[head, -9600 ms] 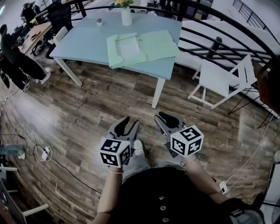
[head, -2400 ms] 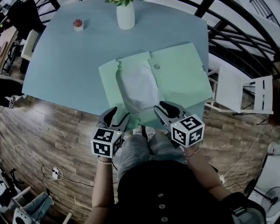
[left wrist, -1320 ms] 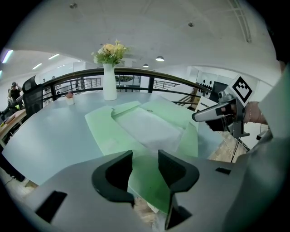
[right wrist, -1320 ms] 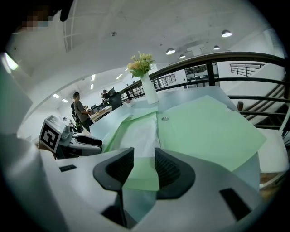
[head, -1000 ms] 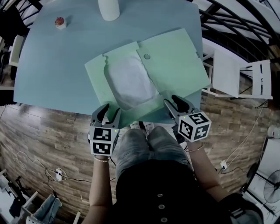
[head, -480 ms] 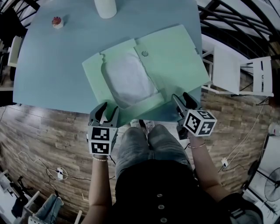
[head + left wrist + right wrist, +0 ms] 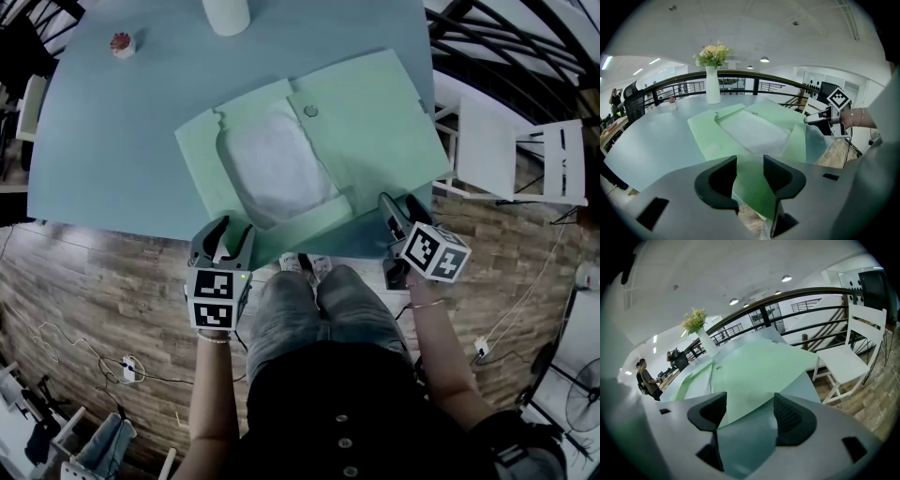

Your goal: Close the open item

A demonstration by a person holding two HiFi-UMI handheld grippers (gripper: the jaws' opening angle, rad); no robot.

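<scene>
Item: pale green folder [image 7: 375, 141], lying open and flat on the blue table [image 7: 112, 131], straight ahead of both claws. Contents: a stack of white sheets [image 7: 277, 169] in the left-hand half, framed by green flaps. The narrow flap [image 7: 309, 223] on the edge nearest the claws stands tilted up. The half ahead of the right gripper [image 7: 397, 206] is bare save a small round fastener [image 7: 310, 111]. We record the left gripper [image 7: 232, 231] at the folder's near left corner, jaws apart and holding nothing, with green card showing through the gap. The right gripper sits at the near right corner, jaws wide and empty, the folder's corner and the table's surface seen between them. We cannot tell whether either claw touches the card. Beyond the folder, far from the claws: a white vase [image 7: 712, 84] with flowers [image 7: 712, 50], cut off at the head view's top edge, and a small pot [image 7: 121, 43] too small to make out. Outboard of the right gripper: a white chair [image 7: 525, 155].
</scene>
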